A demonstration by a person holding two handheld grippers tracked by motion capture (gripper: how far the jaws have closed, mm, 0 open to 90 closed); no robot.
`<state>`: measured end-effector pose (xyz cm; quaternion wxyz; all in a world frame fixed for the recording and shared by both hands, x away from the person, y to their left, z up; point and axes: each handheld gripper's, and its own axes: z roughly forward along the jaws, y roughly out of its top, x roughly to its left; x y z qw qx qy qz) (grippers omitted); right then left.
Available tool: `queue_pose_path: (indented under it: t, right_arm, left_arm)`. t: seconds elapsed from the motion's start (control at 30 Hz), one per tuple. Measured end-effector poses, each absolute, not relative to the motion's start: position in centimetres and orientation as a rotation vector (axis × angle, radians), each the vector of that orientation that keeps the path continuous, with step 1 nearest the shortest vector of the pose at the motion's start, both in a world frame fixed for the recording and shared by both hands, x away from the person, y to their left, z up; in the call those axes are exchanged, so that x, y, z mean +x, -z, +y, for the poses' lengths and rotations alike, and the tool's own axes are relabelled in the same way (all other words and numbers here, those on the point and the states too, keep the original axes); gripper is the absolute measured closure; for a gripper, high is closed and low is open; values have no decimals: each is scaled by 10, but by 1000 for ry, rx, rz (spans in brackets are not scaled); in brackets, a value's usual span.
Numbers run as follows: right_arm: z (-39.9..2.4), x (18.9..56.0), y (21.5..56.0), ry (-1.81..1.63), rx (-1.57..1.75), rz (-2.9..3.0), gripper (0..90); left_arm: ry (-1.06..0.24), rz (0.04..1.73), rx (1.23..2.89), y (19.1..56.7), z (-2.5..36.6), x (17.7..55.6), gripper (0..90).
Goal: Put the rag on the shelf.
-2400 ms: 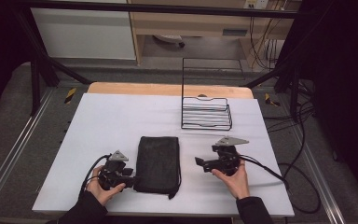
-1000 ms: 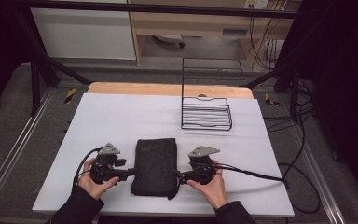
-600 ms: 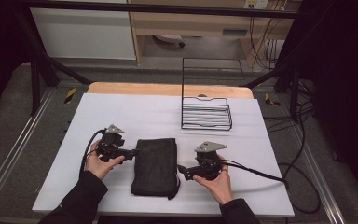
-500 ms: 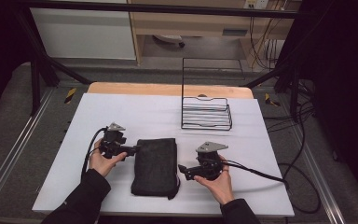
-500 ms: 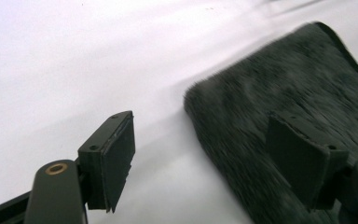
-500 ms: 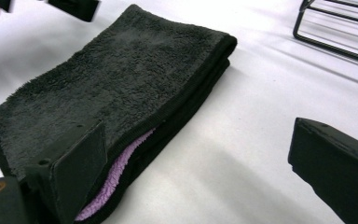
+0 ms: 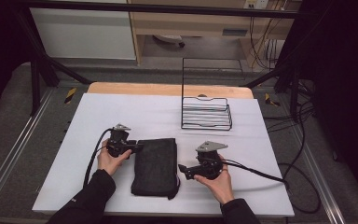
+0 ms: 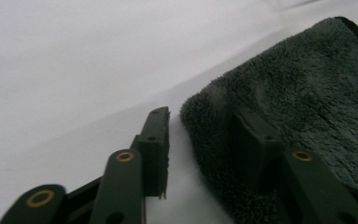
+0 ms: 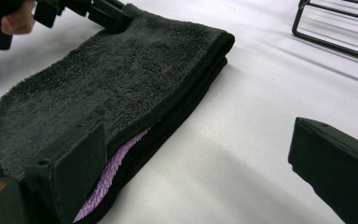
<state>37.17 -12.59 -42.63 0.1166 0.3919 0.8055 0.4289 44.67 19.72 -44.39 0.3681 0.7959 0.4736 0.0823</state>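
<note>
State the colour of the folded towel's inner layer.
Purple, under the dark outer face of the towel; clearest in the right gripper view.

— What do my two tools look like from up here?
— I see black bodies; the left gripper [image 7: 131, 147] and right gripper [image 7: 182, 169] each carry a grey three-cornered plate and trail a black cable.
— My jaws?
— Matte black bars with brass-ringed pivots. My sleeves are black.
</note>
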Motion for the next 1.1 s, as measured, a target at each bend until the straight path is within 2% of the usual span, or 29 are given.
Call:
queue_pose_path:
  t: [0.27,0.53,0.67,0.73,0.77,1.1]
  right_arm:
    - [-124,385,421,-1305,1174,2317,71]
    - [-107,414,420,-1351,1259,2283,139]
    - [-96,431,428,-1344,1282,2276,197]
    - [-93,439,437,-1333,1312,2267,262]
    - [-93,439,437,-1333,1312,2267,262]
    - [-82,445,454,-1263,1302,2335,463]
  left_arm:
    - [-162,1218,2040,446,195,447,709]
    - [-171,1195,2051,446,194,446,740]
    - [-191,1187,2057,446,192,445,742]
    - [-199,1183,2063,446,191,444,743]
    - [-203,1181,2063,446,191,444,743]
    - [-209,1167,2065,447,191,444,744]
